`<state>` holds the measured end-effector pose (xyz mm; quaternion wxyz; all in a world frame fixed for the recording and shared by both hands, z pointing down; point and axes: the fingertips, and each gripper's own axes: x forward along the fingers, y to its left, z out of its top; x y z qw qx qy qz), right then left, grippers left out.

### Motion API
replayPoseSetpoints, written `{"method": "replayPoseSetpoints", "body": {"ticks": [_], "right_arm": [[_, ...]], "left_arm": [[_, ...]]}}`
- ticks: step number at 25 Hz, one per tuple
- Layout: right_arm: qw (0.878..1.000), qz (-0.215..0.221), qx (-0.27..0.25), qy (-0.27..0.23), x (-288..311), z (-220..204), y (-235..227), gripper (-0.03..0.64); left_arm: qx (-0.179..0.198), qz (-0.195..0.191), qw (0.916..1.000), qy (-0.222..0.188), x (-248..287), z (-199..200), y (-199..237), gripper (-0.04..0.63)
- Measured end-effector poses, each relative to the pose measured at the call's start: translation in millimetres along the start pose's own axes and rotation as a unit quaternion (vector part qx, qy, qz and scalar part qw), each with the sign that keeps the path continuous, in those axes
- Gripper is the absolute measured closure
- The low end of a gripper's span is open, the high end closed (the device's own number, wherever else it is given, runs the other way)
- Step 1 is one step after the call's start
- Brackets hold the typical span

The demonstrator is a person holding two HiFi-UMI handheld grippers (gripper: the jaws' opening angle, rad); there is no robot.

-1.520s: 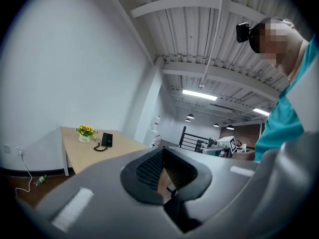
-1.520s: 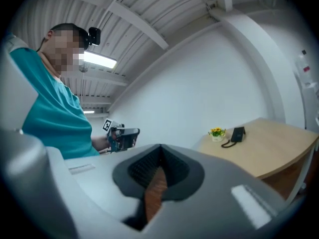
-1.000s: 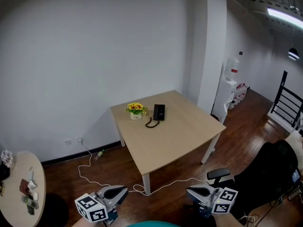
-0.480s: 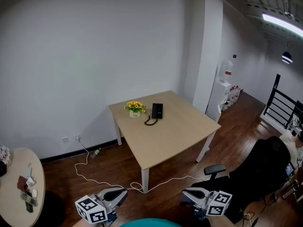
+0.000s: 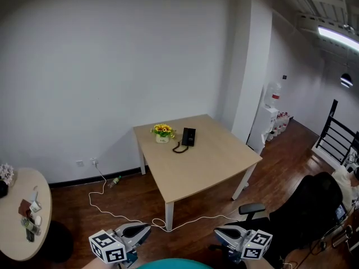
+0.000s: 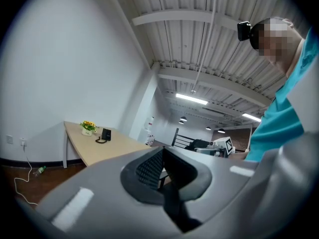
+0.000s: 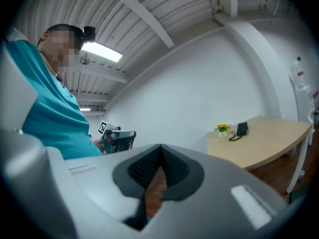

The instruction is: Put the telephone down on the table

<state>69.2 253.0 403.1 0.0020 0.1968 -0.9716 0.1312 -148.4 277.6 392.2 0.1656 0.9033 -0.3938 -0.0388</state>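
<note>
Currently, left gripper [image 6: 162, 153] and right gripper [image 7: 160, 152] fingers remain together, empty; telephone [image 5: 188, 137] stays on table [image 5: 207, 170], well ahead.

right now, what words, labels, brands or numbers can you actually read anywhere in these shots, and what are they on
No text reads clearly in any view.
Marker cubes: black and white square patterns only, no letters or numbers.
Telephone: any print too small to read.
Flower pot: too small to read.
Bottle with a red label: too small to read.
Small items at far left: too small to read.
</note>
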Motion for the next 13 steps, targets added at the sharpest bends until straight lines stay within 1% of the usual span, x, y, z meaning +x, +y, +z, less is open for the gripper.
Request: {"method": "replayPoseSetpoints", "body": {"ticks": [13], "right_arm": [[1.000,0.004,-0.022,0.000,17,12,-1,0.615]], "left_arm": [[0.004,0.003,0.9999,-0.013,-6,10,11,0.591]]}}
